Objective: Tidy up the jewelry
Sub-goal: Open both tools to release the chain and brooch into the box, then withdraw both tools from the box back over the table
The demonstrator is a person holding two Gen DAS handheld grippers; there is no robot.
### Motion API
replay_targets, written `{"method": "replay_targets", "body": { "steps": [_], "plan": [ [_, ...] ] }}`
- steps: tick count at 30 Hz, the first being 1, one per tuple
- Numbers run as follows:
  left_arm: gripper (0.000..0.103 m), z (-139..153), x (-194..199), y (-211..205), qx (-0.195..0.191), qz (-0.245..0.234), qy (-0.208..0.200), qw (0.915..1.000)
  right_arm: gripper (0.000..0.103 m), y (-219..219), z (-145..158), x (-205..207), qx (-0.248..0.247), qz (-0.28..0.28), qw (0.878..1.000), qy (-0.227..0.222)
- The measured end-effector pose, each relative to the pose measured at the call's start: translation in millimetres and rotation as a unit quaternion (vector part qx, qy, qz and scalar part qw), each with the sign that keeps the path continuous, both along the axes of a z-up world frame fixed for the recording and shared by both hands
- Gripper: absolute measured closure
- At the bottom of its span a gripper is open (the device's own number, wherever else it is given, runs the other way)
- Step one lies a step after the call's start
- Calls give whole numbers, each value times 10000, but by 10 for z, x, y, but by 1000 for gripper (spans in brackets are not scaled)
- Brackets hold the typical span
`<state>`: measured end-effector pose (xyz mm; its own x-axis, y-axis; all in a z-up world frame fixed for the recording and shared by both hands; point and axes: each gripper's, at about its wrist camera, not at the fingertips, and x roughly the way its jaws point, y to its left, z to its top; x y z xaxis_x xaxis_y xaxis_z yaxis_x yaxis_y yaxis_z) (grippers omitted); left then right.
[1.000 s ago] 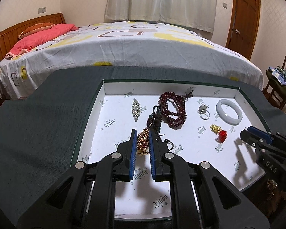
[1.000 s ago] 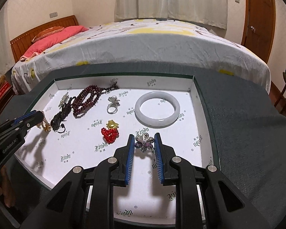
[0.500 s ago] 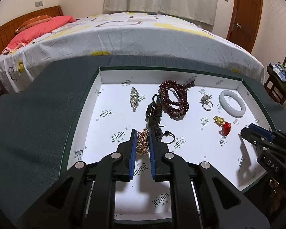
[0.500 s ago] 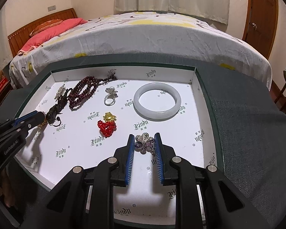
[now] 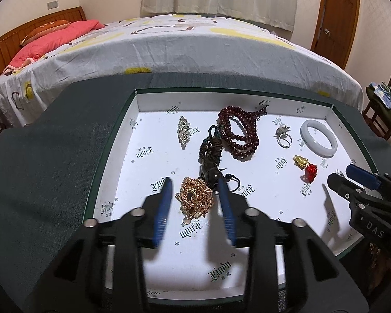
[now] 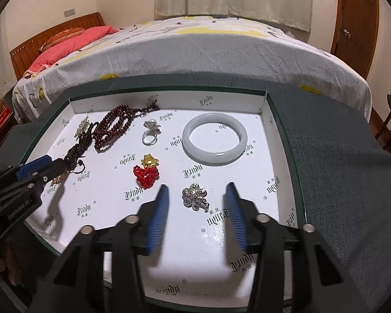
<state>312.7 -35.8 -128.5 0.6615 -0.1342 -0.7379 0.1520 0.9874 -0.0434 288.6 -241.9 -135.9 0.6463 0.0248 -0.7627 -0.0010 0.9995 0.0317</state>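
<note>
A white-lined tray holds the jewelry. My left gripper is open, its jaws on either side of a gold chain lying on the tray floor. My right gripper is open around a silver flower brooch that rests on the tray. Also in the tray are dark red beads, a dark tassel cord, a crystal brooch, a silver ring, a white bangle and a gold and red charm.
The tray sits on a dark green cloth-covered table. A bed with a patterned sheet stands behind it. A wooden door and a chair with clothes are at the right.
Both grippers have opened. The left let go of the gold chain and the right let go of the flower brooch; both pieces now lie on the tray floor.
</note>
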Motion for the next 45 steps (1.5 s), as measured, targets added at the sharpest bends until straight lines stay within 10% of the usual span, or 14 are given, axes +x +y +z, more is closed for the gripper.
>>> {"method": "replay_targets", "body": {
  "steps": [16, 33, 45],
  "plan": [
    [21, 128, -78, -37, 16, 37, -193, 9998, 34, -4, 115, -94, 122, -28, 9997, -196],
    [19, 411, -668, -45, -116, 31, -489, 9987, 31, -178, 499, -708, 213, -166, 9978, -611],
    [19, 331, -1189, -22, -197, 69, -292, 9994, 31, -362, 244, -1359, 206, -326, 9990, -243]
  ]
}}
